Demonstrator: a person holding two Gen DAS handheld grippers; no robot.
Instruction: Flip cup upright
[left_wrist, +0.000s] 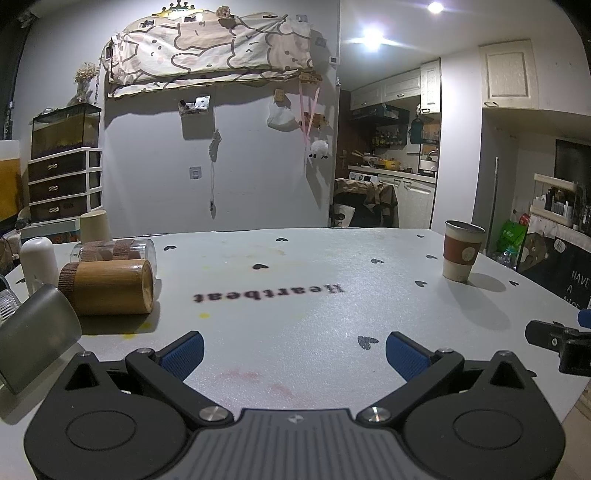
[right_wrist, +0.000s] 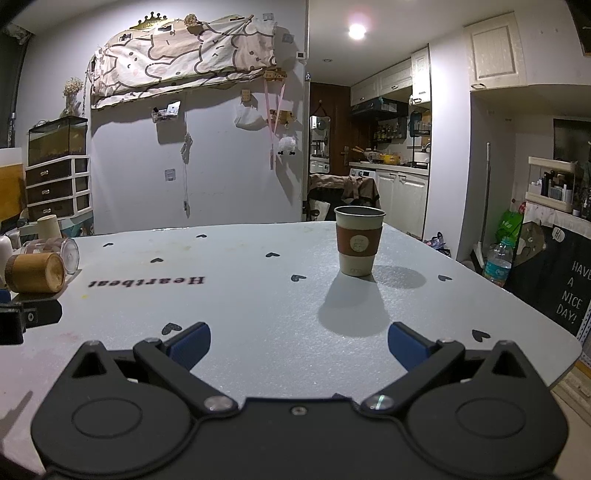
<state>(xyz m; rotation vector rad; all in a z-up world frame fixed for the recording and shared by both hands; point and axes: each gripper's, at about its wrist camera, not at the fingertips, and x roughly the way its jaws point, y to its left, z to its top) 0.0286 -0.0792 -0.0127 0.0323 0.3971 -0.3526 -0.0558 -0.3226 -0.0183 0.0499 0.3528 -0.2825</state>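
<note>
Both wrist views look low across the table (left_wrist: 295, 277), sharing the cup (right_wrist: 359, 242).

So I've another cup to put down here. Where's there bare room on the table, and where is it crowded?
Bare: the wide middle of the grey heart-printed table, between the "Heartbeat" lettering and the upright cream cup with brown sleeve. Crowded: the left edge, where the wooden cylinder cup on its side, clear glass and grey metal cup cluster.

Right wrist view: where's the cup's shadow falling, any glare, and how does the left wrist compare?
Right wrist: cup casts shadows toward the camera and rightward on the table; ceiling light flares slightly. Left wrist: stronger starburst glare from two ceiling lights; fisheye bends the walls.
</note>
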